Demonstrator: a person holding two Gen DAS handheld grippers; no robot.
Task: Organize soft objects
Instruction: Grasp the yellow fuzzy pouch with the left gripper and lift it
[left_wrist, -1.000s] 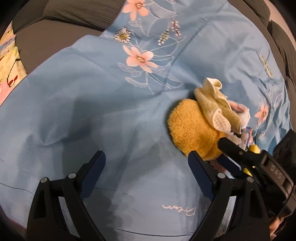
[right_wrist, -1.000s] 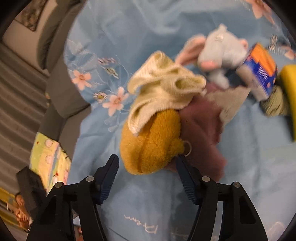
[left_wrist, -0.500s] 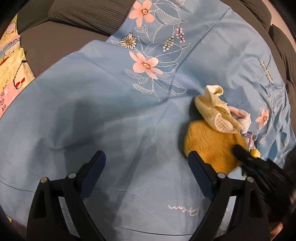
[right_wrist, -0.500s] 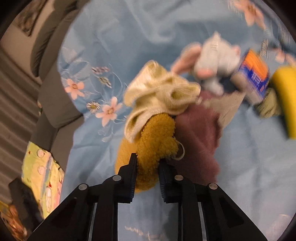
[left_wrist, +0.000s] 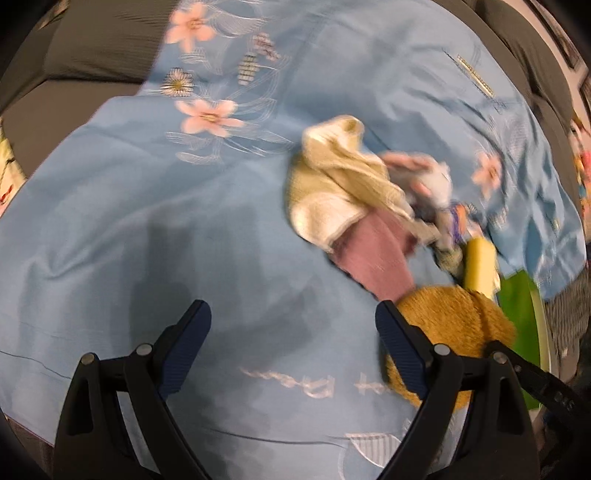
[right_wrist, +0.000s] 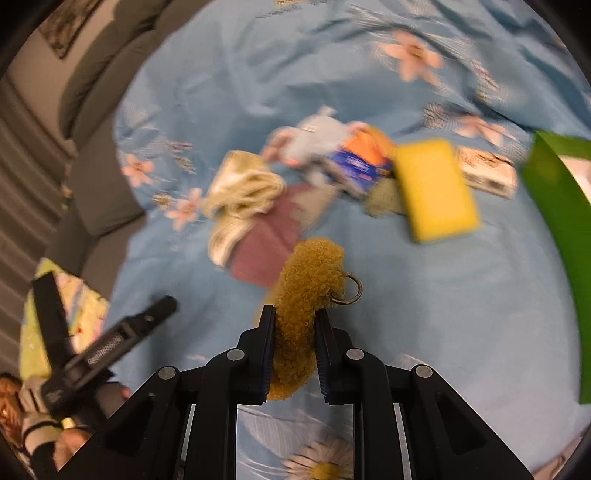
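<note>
Mustard fuzzy toy (right_wrist: 308, 295) with a metal ring (right_wrist: 351, 291) is pinched between my right gripper (right_wrist: 293, 325) pads, held above the blue floral sheet (right_wrist: 461, 314). My left gripper (left_wrist: 291, 332) has its jaws wide apart with nothing between them, only sheet under it. Pile further back on the sheet: cream cloth (right_wrist: 240, 192) overlapping a mauve cloth (right_wrist: 269, 243), grey plush (right_wrist: 317, 140), yellow sponge (right_wrist: 436, 188) touching a small green cloth (right_wrist: 382, 201), green bin edge (right_wrist: 561, 206) at far right.
</note>
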